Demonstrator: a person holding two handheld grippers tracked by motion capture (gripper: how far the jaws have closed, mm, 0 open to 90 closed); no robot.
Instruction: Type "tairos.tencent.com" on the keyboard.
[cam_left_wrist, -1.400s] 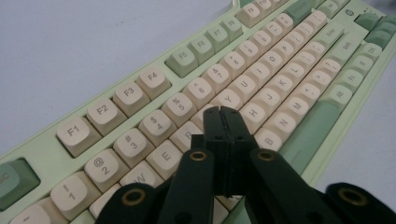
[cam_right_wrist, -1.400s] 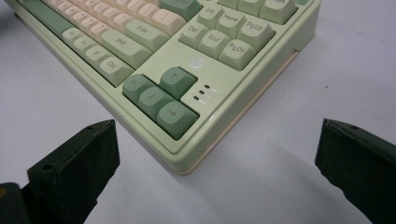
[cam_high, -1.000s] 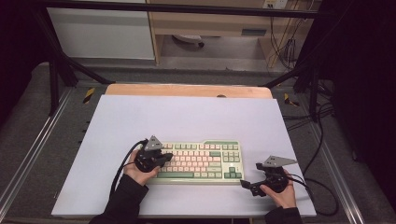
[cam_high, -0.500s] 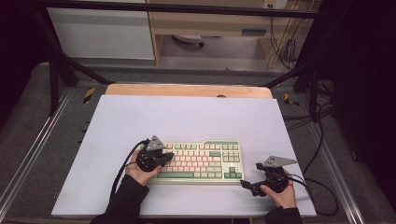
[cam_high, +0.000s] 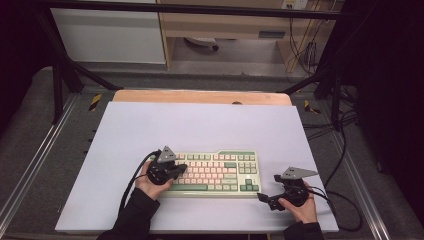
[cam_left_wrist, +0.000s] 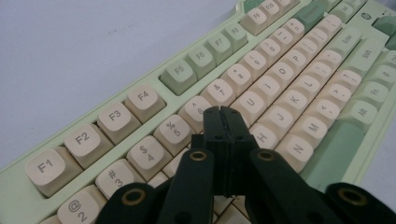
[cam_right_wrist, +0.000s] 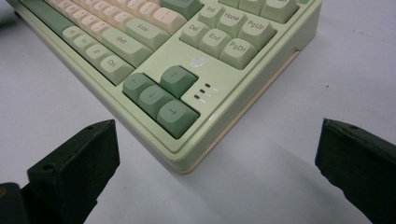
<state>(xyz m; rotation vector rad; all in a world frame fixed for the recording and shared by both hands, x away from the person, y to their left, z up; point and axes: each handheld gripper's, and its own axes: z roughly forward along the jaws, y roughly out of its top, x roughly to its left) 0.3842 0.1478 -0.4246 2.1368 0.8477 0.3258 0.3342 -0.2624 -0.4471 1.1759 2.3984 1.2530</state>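
A pale green keyboard (cam_high: 220, 172) with cream and green keys lies near the front of the white table top (cam_high: 200, 130). My left gripper (cam_high: 182, 168) hovers over its left part, pointing right. In the left gripper view its jaws (cam_left_wrist: 223, 113) are shut with nothing between them, tips just above the keyboard (cam_left_wrist: 289, 70) at the number row, around the 6 and 7 keys. My right gripper (cam_high: 266, 199) stands open on the table by the keyboard's near right corner. In the right gripper view (cam_right_wrist: 217, 163) that corner of the keyboard (cam_right_wrist: 154, 56), with the arrow keys, lies ahead between the wide-apart jaws.
A wooden strip (cam_high: 200, 96) borders the table's far edge. Black frame posts (cam_high: 57, 85) stand at the left and right rear. Cables (cam_high: 345, 200) trail off the table's right side. Bare white surface stretches behind and to the left of the keyboard.
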